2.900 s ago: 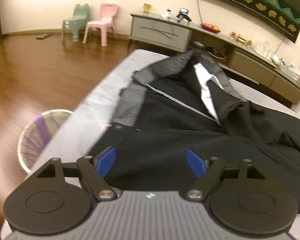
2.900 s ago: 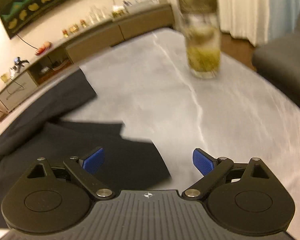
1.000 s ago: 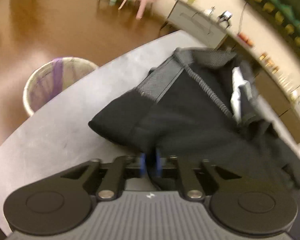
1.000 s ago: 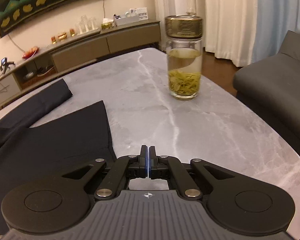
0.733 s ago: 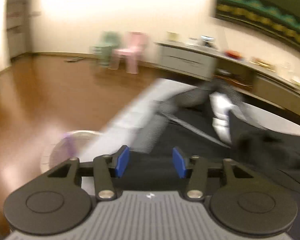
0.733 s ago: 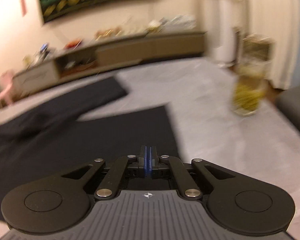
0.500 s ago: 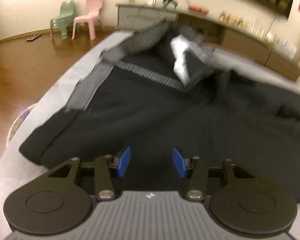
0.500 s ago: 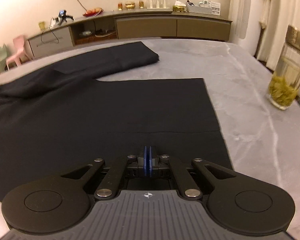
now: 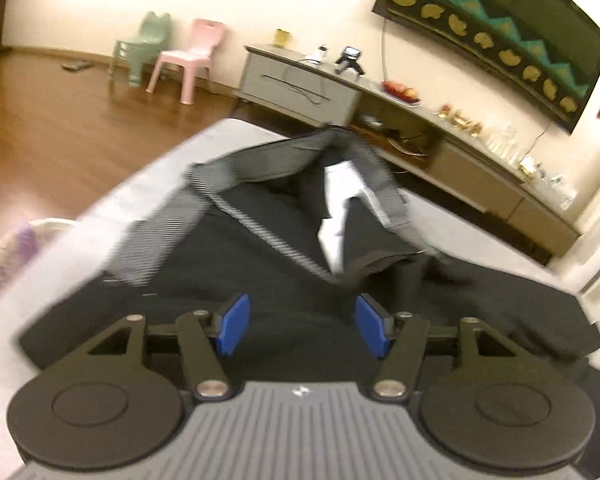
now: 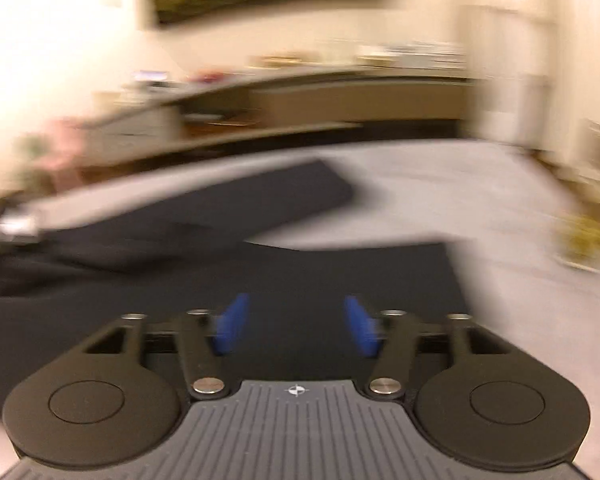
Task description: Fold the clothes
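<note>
Item: black fabric garment with grey mesh collar [image 9: 284, 264], spread flat across the grey marble table [image 10: 440, 184], collar toward its far-left edge. Left gripper [image 9: 302, 330] and right gripper [image 10: 296, 326]: jaws opening, nothing between them, apparently hovering to pick fold points.

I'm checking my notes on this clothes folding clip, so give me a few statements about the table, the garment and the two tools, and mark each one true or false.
1. The black garment lies on a grey table. True.
2. The left tool is clamped on a fold of the fabric. False: its blue pads stand apart and its jaws are opening, with the cloth lying below them, not pinched.
3. A pink chair and a green chair stand on the wooden floor by the wall. True.
4. The right tool is shut tight. False: its jaws are opening, and nothing is gripped between them.
5. A white basket sits on top of the garment. False: it stands beside the table, at the left edge of the left wrist view.
</note>
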### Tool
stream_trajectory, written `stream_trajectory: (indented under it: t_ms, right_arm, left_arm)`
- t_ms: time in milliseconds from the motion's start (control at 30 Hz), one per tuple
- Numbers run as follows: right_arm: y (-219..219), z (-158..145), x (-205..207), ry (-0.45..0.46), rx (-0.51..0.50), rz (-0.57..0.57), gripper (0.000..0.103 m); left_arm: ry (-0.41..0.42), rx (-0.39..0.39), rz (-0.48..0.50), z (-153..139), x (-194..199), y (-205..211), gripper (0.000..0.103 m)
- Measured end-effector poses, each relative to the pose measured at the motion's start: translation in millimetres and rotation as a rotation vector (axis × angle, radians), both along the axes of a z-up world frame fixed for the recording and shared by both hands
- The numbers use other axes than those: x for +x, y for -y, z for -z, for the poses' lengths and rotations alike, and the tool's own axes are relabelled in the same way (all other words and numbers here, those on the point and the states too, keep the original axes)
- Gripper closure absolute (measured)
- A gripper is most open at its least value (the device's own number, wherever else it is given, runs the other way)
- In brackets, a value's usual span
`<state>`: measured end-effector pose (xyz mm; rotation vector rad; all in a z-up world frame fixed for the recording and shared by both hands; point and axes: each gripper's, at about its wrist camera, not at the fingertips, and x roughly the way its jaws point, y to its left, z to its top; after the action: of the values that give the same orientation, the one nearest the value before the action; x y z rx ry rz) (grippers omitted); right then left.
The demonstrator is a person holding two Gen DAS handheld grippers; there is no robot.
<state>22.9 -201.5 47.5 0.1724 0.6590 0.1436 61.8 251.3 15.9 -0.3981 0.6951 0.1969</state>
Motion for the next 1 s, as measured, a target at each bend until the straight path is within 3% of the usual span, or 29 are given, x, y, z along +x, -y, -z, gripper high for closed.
stream_trajectory:
  t_ms: [33, 133, 233, 300, 400, 500, 567, 600, 700, 767, 867, 900, 933, 1000]
  right_arm:
    - [-27.4, -5.6, 11.3, 0.002, 0.027, -0.074, 0.026]
    - [-118.3, -20.1, 61.4, -0.020, 0.144, -0.255, 0.022]
    - [-193.1, -21.8, 126.3, -0.093, 0.350, -0.343, 0.019]
    - [-243.8, -11.9, 171.4, -0.162, 0.422, -0.341, 0.017]
    - [-309.5, 24.4, 228.0, -0.296, 0.443, -0.313, 0.017]
    - [-351.1, 56.6, 260.3, -0.375, 0.377, -0.262, 0.018]
    - [-372.3, 67.6, 271.2, -0.381, 0.337, -0.247, 0.042]
    - [-382.0, 65.7, 273.2, -0.371, 0.335, -0.265, 0.074]
    - [-427.2, 37.6, 259.1, -0.248, 0.359, -0.402, 0.086]
    - [-465.3, 19.7, 234.0, -0.204, 0.382, -0.577, 0.086]
    - [-506.9, 7.6, 191.4, -0.210, 0.407, -0.834, 0.078]
    - [-512.0, 5.7, 180.1, -0.211, 0.408, -0.890, 0.059]
    - [-505.9, 4.0, 173.0, -0.193, 0.398, -0.887, 0.038]
    - [-459.2, 4.5, 172.7, -0.161, 0.417, -0.740, 0.030]
  left_arm:
    - [0.003, -0.005, 0.008, 2.5, 12.6, 5.1, 0.043]
    - [-0.006, -0.042, -0.020, 15.9, 31.2, 2.7, 0.043]
    - [-0.005, -0.111, -0.063, 29.0, 34.4, -14.7, 0.044]
    - [-0.005, -0.143, -0.096, 33.1, 30.8, -28.1, 0.044]
    - [0.012, -0.163, -0.142, 33.0, 18.6, -54.0, 0.044]
    - [0.043, -0.206, -0.190, 30.6, 3.6, -84.2, 0.044]
    - [0.068, -0.242, -0.230, 29.3, -4.6, -103.5, 0.045]
    - [0.082, -0.258, -0.252, 28.6, -8.2, -112.2, 0.045]
    - [0.101, -0.267, -0.315, 25.7, -13.4, -128.1, 0.045]
    - [0.107, -0.280, -0.350, 25.6, -15.4, -134.6, 0.045]
    - [0.111, -0.300, -0.375, 24.5, -19.6, -139.4, 0.045]
    - [0.113, -0.301, -0.370, 23.6, -21.6, -138.0, 0.045]
    - [0.114, -0.296, -0.365, 22.3, -22.9, -135.8, 0.045]
    - [0.116, -0.287, -0.353, 19.7, -25.6, -131.5, 0.045]
